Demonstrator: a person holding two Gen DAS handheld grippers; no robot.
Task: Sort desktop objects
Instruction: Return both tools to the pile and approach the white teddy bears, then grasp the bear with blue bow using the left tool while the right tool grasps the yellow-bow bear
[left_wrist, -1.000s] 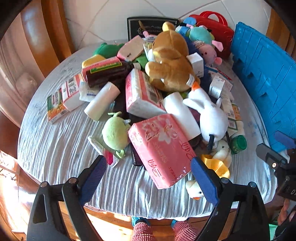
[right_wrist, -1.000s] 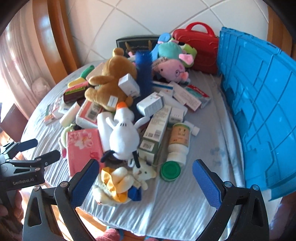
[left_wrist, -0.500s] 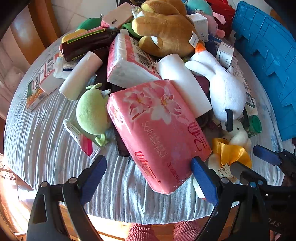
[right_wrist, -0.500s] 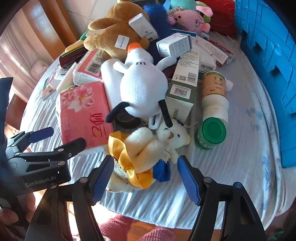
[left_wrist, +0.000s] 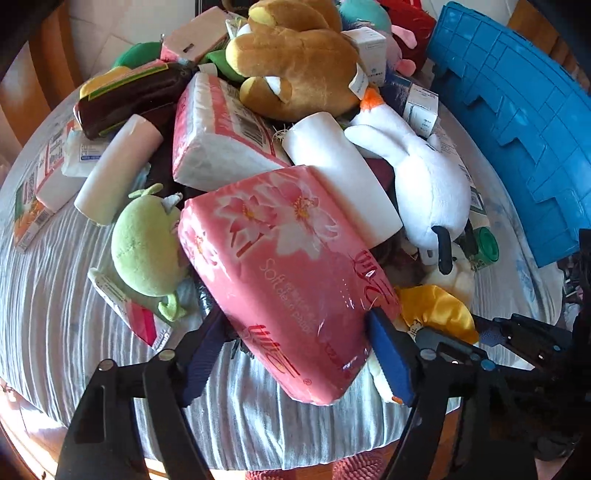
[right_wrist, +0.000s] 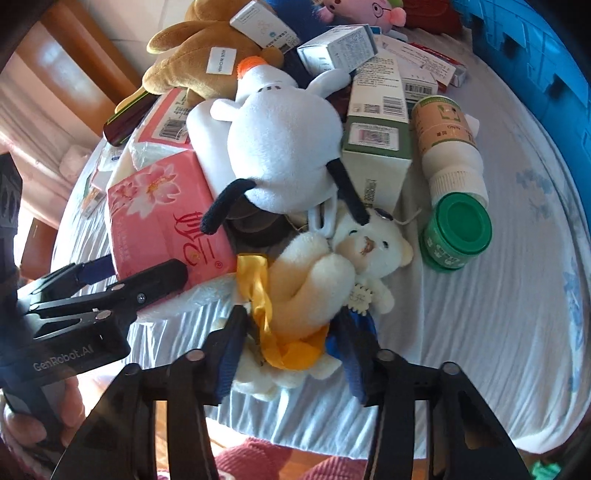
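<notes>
A heap of toys, boxes and tissue packs lies on the round table. My left gripper has its blue pads on both sides of the near end of a pink tissue pack, touching it; the pack also shows in the right wrist view. My right gripper is closed around a cream teddy bear with a yellow ribbon, which lies at the table's front edge; its ribbon shows in the left wrist view.
A white plush duck, a brown plush bear, a green plush, a green-capped bottle and several boxes crowd the heap. A blue crate stands at the right. The striped cloth covers the table.
Both grippers moved forward and down to the heap. The left narrowed onto the pink tissue pack; the right closed in around the cream teddy bear.
</notes>
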